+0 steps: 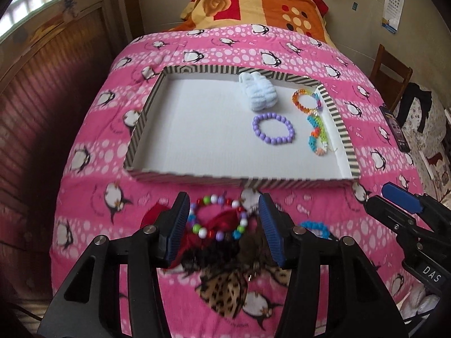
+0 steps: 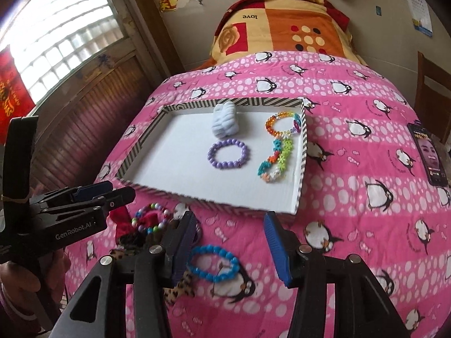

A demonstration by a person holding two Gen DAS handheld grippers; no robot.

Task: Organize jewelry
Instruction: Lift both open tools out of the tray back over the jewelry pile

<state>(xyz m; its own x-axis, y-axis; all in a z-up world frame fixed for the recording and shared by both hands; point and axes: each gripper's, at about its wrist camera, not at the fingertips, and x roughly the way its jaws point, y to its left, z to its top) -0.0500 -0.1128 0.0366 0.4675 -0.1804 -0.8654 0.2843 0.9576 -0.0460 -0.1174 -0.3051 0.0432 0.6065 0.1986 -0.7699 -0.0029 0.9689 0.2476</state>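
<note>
Covering bed: pink penguin blanket (image 1: 93, 152)

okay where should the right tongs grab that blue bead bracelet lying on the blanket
Probably the right side of the bead ring: the blue bead bracelet lies flat between the open right tongs, so come from above, one finger inside the loop, one outside. Its left edge sits close to a leopard-print bow.

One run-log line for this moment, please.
left gripper: open over multicolor bead bracelet | right gripper: open over blue bead bracelet | striped tray: holds purple bead bracelet
</note>
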